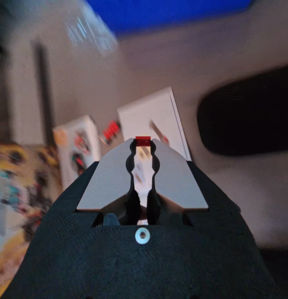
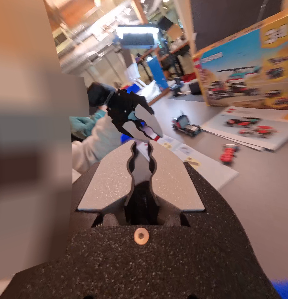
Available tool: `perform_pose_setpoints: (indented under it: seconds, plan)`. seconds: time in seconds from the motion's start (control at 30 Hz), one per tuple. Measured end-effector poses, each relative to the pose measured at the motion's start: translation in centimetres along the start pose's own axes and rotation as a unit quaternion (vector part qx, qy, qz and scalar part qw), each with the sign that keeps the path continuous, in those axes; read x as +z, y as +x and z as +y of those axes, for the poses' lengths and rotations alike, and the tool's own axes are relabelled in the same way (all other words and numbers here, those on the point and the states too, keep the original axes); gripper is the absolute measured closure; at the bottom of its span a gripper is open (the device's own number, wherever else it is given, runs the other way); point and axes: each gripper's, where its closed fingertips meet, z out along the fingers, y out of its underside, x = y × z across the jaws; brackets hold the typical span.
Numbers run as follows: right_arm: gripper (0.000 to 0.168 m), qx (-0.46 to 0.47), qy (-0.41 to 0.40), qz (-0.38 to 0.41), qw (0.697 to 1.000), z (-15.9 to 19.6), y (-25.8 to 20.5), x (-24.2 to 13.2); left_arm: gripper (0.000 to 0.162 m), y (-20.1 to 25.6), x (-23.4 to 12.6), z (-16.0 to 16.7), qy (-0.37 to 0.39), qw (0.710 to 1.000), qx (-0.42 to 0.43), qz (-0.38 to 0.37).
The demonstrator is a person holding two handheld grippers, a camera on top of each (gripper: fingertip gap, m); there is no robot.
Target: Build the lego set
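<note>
a: how's the left gripper sitting?

b: held up off the bench, tilted nose-down. in the right wrist view it hangs in the air with its tips pointing down and to the right, over the open booklet. a gloved hand and a white sleeve trail behind it.

a: its jaws?

b: pinched on a small red brick. the brick sits right at the tips, crosswise between them, with its far end poking just past. the gap further back is clear.

a: and the right gripper?

b: lower and nearer the bench's front edge, pointing up towards the left one. its tips come close under the left gripper's tips and the brick, but i can't tell if they touch. the jaws are parted a little, nothing between them.

a: the rest of the set?

b: a part-built model stands further back on the bench, past the booklet. a red piece lies to the right of the booklet, near a second booklet. the box stands behind that, along the far edge. the left wrist view is badly blurred.
</note>
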Motion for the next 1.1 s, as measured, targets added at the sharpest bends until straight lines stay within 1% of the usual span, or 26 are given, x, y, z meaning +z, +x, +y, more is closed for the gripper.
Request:
perform_pose_setpoints:
  seconds: [0.03,0.1,0.17,0.23,0.27,0.33,0.37,0.4,0.47,0.53,0.63,0.7,0.73,0.77,0.8,0.83,0.9,0.93,1.0,1.1]
  plan:
    - [0.155,-0.012,-0.005,0.024,1.000,0.0,0.5,-0.9,0.145,1.0,0.2,2.8,-0.068,0.996,-0.027,0.047]
    - [0.155,-0.022,-0.004,0.052,0.998,-0.2,1.1,-2.6,0.145,2.8,1.0,6.8,-0.172,0.977,-0.047,0.113]
    - [0.155,-0.026,0.000,0.073,0.997,-0.3,1.5,-3.9,0.145,4.7,1.7,9.8,-0.266,0.948,-0.048,0.167]
    - [0.155,-0.031,0.000,0.093,0.995,-0.2,1.7,-5.2,0.145,5.8,2.2,12.1,-0.342,0.919,-0.039,0.192]
    - [0.155,-0.034,-0.002,0.105,0.994,-0.1,1.8,-5.8,0.145,6.2,2.5,12.8,-0.363,0.909,-0.042,0.201]
    - [0.155,-0.045,-0.008,0.134,0.990,0.1,2.1,-7.0,0.145,6.6,3.0,13.1,-0.376,0.901,-0.057,0.209]
    - [0.155,-0.050,-0.012,0.148,0.988,0.2,2.3,-7.5,0.141,6.4,3.1,12.9,-0.374,0.902,-0.067,0.203]
    - [0.154,-0.054,-0.017,0.160,0.985,0.3,2.5,-8.1,0.131,6.2,3.2,12.6,-0.368,0.905,-0.075,0.199]
    - [0.153,-0.064,-0.026,0.187,0.980,0.4,2.9,-9.2,0.122,6.0,2.9,12.2,-0.351,0.910,-0.081,0.204]
    - [0.152,-0.080,-0.045,0.235,0.968,0.4,4.1,-10.8,0.116,5.5,2.3,11.8,-0.327,0.919,-0.090,0.202]
    - [0.150,-0.112,-0.103,0.334,0.930,0.6,6.9,-13.9,0.113,4.1,1.2,10.7,-0.256,0.941,-0.135,0.178]
    - [0.144,-0.115,-0.159,0.393,0.898,1.1,9.3,-16.0,0.113,2.3,0.4,9.4,-0.171,0.957,-0.188,0.142]
    - [0.133,-0.107,-0.182,0.408,0.888,1.6,10.3,-16.6,0.113,1.4,-0.2,8.5,-0.117,0.961,-0.219,0.124]
    - [0.120,-0.092,-0.206,0.413,0.883,2.2,11.1,-16.9,0.114,0.6,-1.0,7.5,-0.058,0.960,-0.250,0.110]
    - [0.112,-0.074,-0.235,0.408,0.879,3.2,11.7,-17.0,0.114,0.0,-1.9,6.4,0.004,0.954,-0.281,0.102]
    - [0.111,-0.064,-0.260,0.402,0.875,4.0,12.2,-17.1,0.114,-0.4,-3.1,5.3,0.065,0.944,-0.307,0.099]
    - [0.116,-0.072,-0.286,0.384,0.875,5.0,13.4,-16.8,0.114,-0.8,-5.3,3.9,0.159,0.920,-0.345,0.093]
    - [0.121,-0.076,-0.295,0.378,0.874,5.5,14.2,-16.7,0.114,-0.9,-6.1,3.8,0.187,0.910,-0.360,0.082]
    - [0.135,-0.084,-0.315,0.369,0.871,6.4,16.0,-16.5,0.115,-1.2,-7.1,4.4,0.211,0.900,-0.379,0.049]
    - [0.146,-0.099,-0.325,0.350,0.873,8.0,18.3,-15.8,0.116,-1.7,-8.2,5.5,0.224,0.888,-0.400,-0.003]
